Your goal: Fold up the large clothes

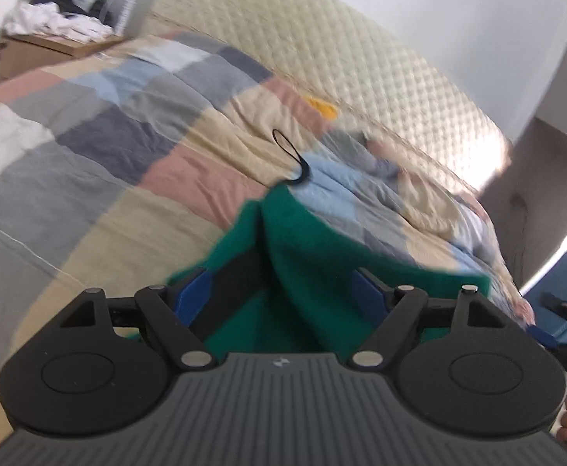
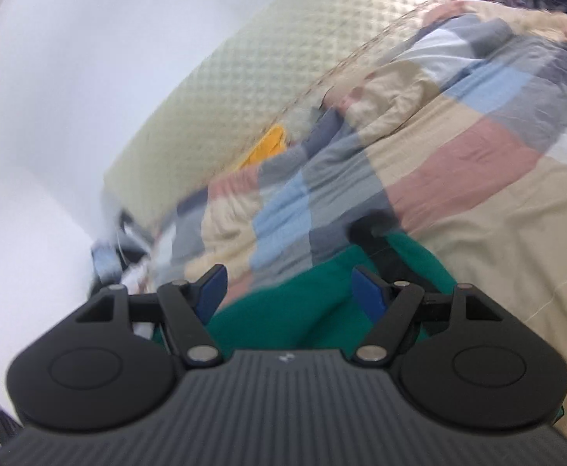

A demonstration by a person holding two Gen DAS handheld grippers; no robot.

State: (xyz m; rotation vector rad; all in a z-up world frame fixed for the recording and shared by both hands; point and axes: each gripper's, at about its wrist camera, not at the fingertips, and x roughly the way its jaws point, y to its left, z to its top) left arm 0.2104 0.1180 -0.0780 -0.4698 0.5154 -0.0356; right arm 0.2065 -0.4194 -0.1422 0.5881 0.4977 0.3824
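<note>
The left gripper (image 1: 279, 291) has green garment (image 1: 303, 272) bunched up between its 2 blue fingers (image 1: 194, 297), which stand fairly wide apart; the cloth drapes over the right-hand one and hides most of it. Whether the pads actually pinch the fabric cannot be told, since the cloth covers the gap and the view is blurred. A thin black cord loop (image 1: 291, 155) rises from the garment's top edge.

The right gripper (image 2: 291, 291) also has its 2 blue fingers (image 2: 211, 287) spread apart, with the green garment (image 2: 303, 310) lying between and below them; no pinch on the cloth is visible here.

The garment hangs above a patchwork quilt (image 1: 128, 147) on the bed, before a quilted cream headboard (image 1: 341, 50).
</note>
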